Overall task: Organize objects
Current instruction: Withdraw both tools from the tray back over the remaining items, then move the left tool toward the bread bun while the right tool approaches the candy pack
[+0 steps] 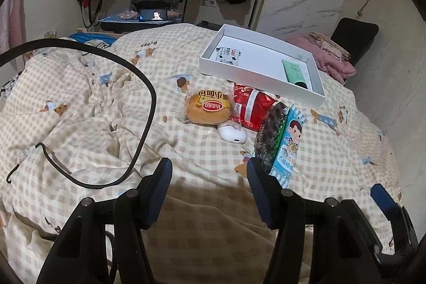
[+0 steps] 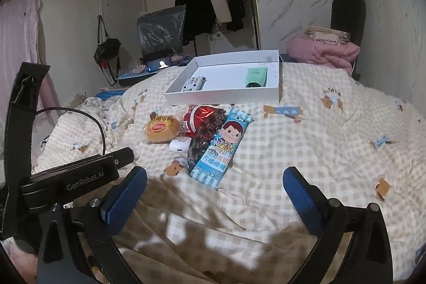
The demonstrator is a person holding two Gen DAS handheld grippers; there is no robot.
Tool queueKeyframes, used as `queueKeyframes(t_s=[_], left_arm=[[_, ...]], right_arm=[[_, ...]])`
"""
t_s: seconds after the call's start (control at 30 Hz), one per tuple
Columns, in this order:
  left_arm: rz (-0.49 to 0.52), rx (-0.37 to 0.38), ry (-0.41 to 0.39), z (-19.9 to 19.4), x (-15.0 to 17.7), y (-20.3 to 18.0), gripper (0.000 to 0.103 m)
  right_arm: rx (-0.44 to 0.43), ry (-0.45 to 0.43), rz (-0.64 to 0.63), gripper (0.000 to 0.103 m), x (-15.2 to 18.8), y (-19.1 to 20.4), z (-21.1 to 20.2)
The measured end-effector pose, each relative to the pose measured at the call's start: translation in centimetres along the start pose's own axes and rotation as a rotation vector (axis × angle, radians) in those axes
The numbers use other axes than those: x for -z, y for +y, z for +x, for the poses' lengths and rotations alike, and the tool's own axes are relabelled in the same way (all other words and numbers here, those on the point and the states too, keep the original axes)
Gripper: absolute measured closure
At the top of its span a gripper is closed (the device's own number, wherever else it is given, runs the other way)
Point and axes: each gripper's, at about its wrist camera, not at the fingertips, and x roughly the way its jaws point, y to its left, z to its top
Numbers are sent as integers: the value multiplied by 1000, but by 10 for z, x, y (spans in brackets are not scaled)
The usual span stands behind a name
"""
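Note:
A white box (image 1: 210, 65) (image 2: 221, 97) sits on the bed and holds a green tube (image 1: 295, 71) (image 2: 256, 76) and a small black-and-white packet (image 1: 226, 55) (image 2: 193, 83). In front of it lie a wrapped bun (image 1: 209, 108) (image 2: 161, 130), a red packet (image 1: 251, 105) (image 2: 198, 113), a dark clear-wrapped snack (image 1: 270, 132) (image 2: 203, 136), a blue candy packet (image 1: 289, 143) (image 2: 222, 148) and a white earbud case (image 1: 232, 134) (image 2: 179, 145). My left gripper (image 1: 209, 172) is open and empty, short of the pile. My right gripper (image 2: 214, 181) is open and empty, near the blue packet's end.
A black cable (image 1: 143, 103) (image 2: 99, 128) loops over the checked quilt (image 1: 80, 103) at the left. Pink folded blankets (image 1: 324, 57) (image 2: 324, 51) and a black chair (image 2: 346, 15) stand at the far right. A clothes rack (image 2: 213, 1) and phone (image 1: 154, 15) are behind the bed.

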Motion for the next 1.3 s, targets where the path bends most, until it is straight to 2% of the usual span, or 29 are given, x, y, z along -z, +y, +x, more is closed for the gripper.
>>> queueKeyframes(t_s=[0.2, 0.33, 0.57, 0.67, 0.7, 0.73, 0.9, 1.0, 1.13, 1.23, 1.3], left_arm=[[-2, -10, 15, 2, 0, 1, 39], [-10, -36, 28, 5, 0, 3, 39], [10, -31, 38, 8, 1, 0, 39], [-17, -19, 31, 7, 0, 5, 39], [-25, -21, 26, 6, -1, 7, 39], [-32, -27, 15, 4, -1, 9, 39], [-56, -18, -34, -1, -5, 13, 39], [-79, -21, -39, 2, -8, 17, 45], [-147, -3, -76, -3, -14, 30, 45], [-213, 62, -78, -8, -24, 43, 45], [-276, 106, -43, -10, -39, 56, 45]], right_arm=[[34, 16, -29, 0, 1, 6, 5], [26, 31, -40, 0, 1, 7, 7], [33, 29, -134, 0, 2, 25, 7], [56, 37, -109, 1, 1, 19, 10], [53, 40, -94, 8, 0, 16, 10], [52, 45, -83, 21, 0, 13, 12], [11, 101, -108, 50, -3, 18, 26], [6, 117, -87, 53, -6, 14, 32], [-49, 116, 14, 53, -18, -6, 36], [-118, 94, 114, 52, -40, -24, 34], [-147, 91, 150, 52, -57, -31, 32]])
